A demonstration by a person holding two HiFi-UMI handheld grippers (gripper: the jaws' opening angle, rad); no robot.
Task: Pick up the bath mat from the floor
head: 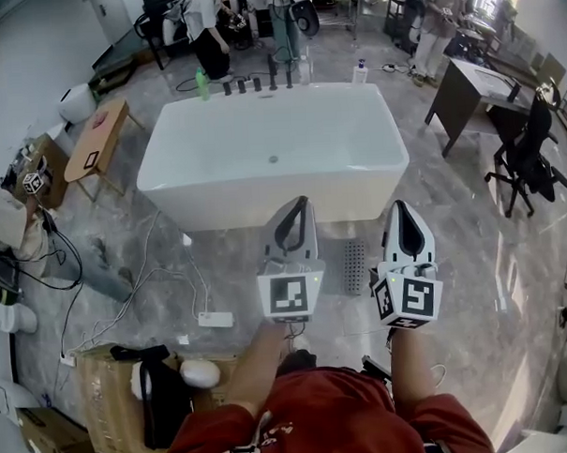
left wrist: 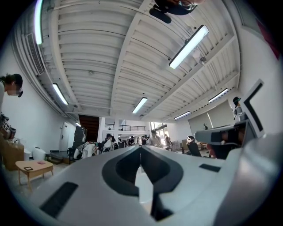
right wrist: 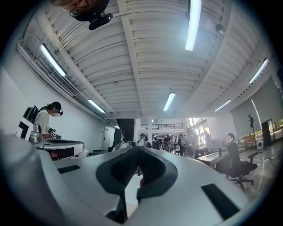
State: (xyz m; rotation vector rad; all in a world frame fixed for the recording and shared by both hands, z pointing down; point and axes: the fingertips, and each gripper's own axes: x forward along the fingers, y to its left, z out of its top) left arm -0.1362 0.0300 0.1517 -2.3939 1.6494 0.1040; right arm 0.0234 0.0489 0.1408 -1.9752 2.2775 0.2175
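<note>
A small grey dotted mat lies on the marble floor just in front of the white bathtub. It shows between my two grippers in the head view. My left gripper is held up at chest height, shut and empty, its tip over the tub's near wall. Beside it my right gripper is shut and empty too. In the left gripper view the left gripper points level into the room, and so does the right gripper in its own view. Neither gripper view shows the mat.
A low wooden table stands left of the tub. A power strip with cables and a cardboard box lie at the near left. A desk and office chair stand at the right. People are at the back.
</note>
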